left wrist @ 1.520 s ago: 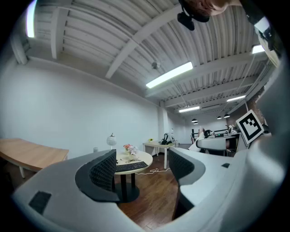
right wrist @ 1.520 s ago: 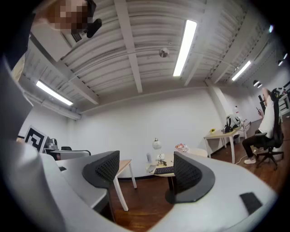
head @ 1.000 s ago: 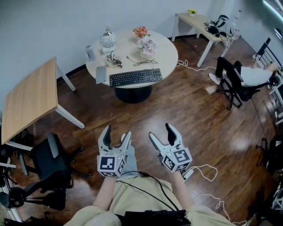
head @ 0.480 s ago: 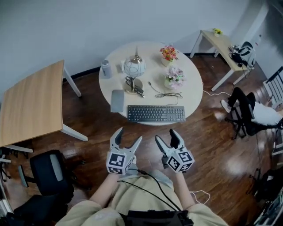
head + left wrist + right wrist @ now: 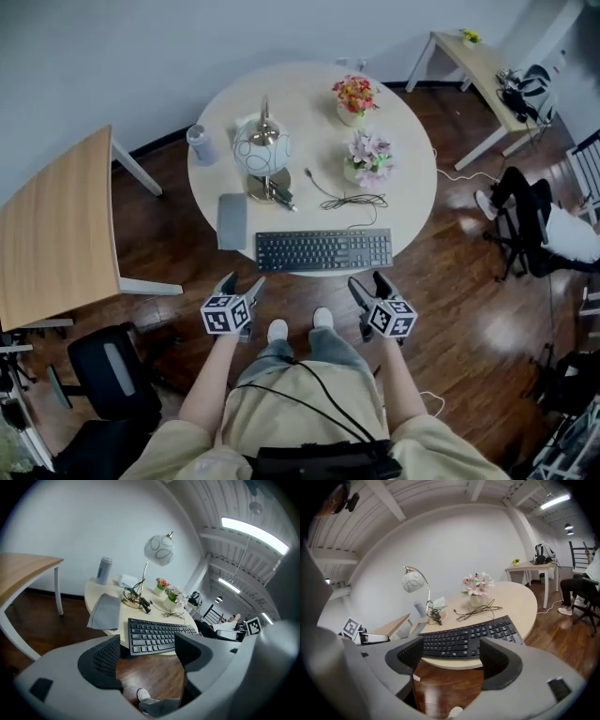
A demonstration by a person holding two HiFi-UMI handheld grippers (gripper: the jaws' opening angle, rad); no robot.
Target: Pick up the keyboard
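The person is holding both forearms out ahead of the body, elbows bent. Each gripper is pointing forward and tilting downward toward the near edge of the round table (image 5: pixel 417 202). The black keyboard (image 5: pixel 323 251) is lying flat along that near edge, just beside a grey pad (image 5: pixel 232 221). The left gripper (image 5: pixel 241 282) is hovering just short of its left end and the right gripper (image 5: pixel 367 281) just short of its right end, neither touching it. Both pairs of jaws are standing apart, gripping nothing, with only the wooden floor (image 5: pixel 450 281) showing between them. The left marker cube (image 5: pixel 225 315) and the right marker cube (image 5: pixel 393 318) are showing black-and-white square patterns; the key legends are appearing too small to read
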